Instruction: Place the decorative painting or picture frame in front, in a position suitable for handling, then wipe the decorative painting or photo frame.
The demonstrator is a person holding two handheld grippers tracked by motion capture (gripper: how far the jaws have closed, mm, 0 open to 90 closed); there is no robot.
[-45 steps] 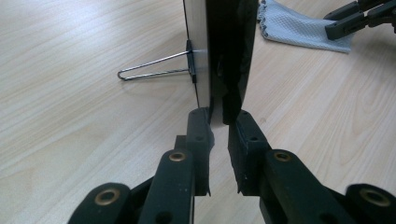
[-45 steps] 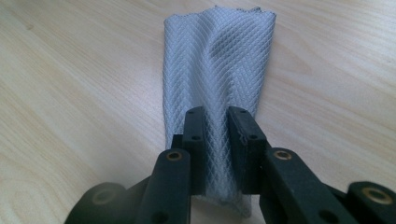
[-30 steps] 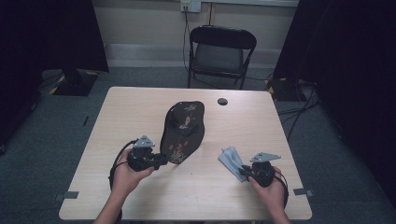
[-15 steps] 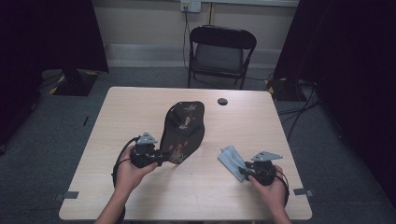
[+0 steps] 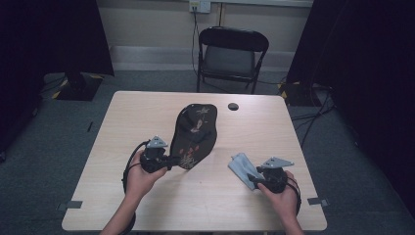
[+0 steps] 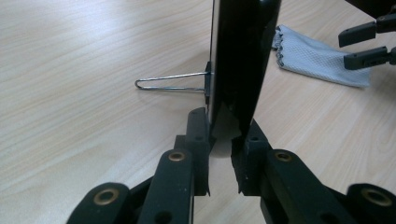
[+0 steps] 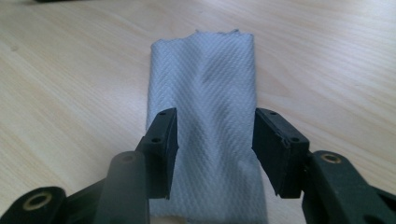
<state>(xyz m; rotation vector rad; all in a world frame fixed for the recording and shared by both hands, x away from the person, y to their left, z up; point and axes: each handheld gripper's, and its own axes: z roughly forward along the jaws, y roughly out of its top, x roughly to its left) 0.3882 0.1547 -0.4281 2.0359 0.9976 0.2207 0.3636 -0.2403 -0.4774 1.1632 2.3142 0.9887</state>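
Observation:
A black oval panel [image 5: 195, 132] with a flower pattern stands tilted at the table's middle, and a wire stand leg [image 6: 168, 81] juts from its back. My left gripper [image 5: 175, 161] is shut on the panel's near lower edge [image 6: 238, 60], its pads [image 6: 198, 130] pressing both faces. A folded grey cloth [image 5: 241, 164] lies flat at the front right. My right gripper [image 5: 252, 175] is open and its jaws have just been opening. The cloth [image 7: 210, 74] lies between the pads [image 7: 163, 135] without touching them.
A small black round thing [image 5: 233, 106] lies near the far edge of the wooden table [image 5: 147, 112]. A black folding chair [image 5: 230, 54] stands behind the table. Dark curtains flank both sides.
My left gripper has edged slightly right, closer onto the panel's lower edge. The right hand and the cloth stay where they were.

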